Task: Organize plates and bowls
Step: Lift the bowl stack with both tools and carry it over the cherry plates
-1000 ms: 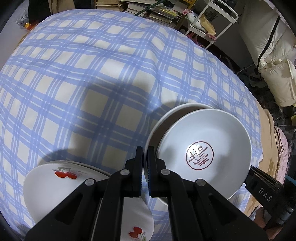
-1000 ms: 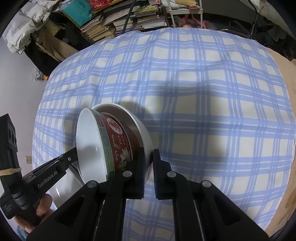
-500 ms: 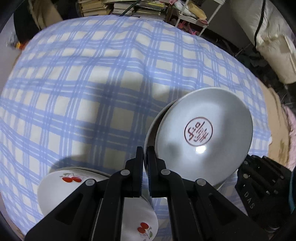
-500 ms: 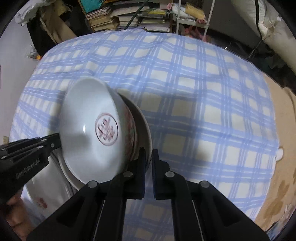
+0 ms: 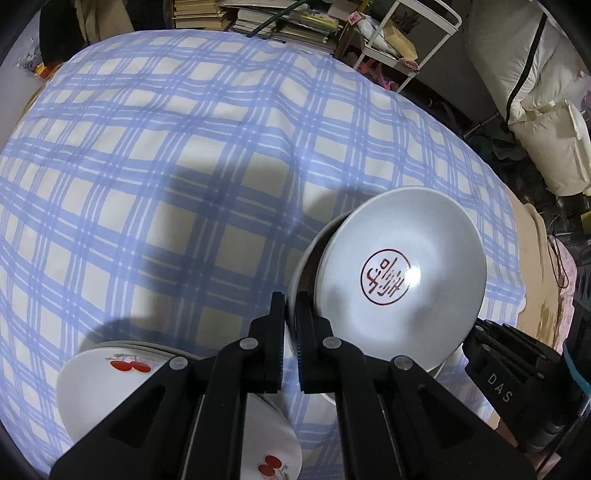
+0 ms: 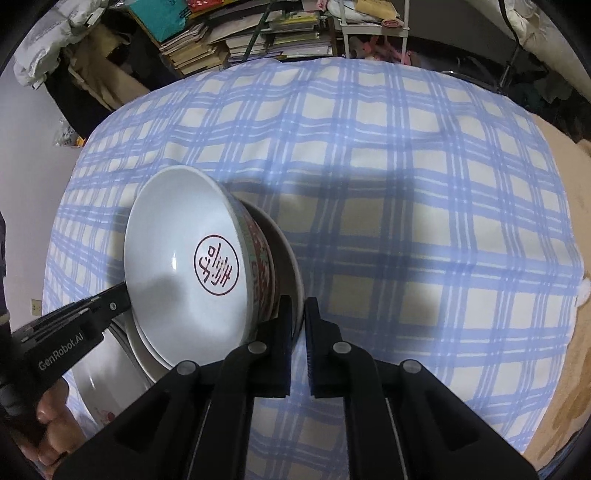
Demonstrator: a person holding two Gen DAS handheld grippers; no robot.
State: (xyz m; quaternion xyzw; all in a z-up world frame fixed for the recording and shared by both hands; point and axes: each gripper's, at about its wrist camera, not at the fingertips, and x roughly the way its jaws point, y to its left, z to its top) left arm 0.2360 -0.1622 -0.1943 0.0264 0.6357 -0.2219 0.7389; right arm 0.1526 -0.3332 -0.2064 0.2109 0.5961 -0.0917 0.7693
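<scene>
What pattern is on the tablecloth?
Blue plaid on cream, tablecloth; the right wrist view shows it best.

Left gripper (image 5: 291,314) and right gripper (image 6: 298,314) both point steeply down, jaws clamped nearly together. A hand (image 6: 55,424) grips the left gripper's handle.

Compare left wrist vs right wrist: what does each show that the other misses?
Left wrist only: cherry-print plates stacked at lower left, and a white rack beyond the table.

Right wrist only: the bowl's red patterned outer wall, the hand gripping the left tool, and a teal book on the back pile.

Both: the bowl with a red round mark, nested in a plate, with each pair of tongs, left tongs and right tongs, shut on a rim, over the blue checked tablecloth.
</scene>
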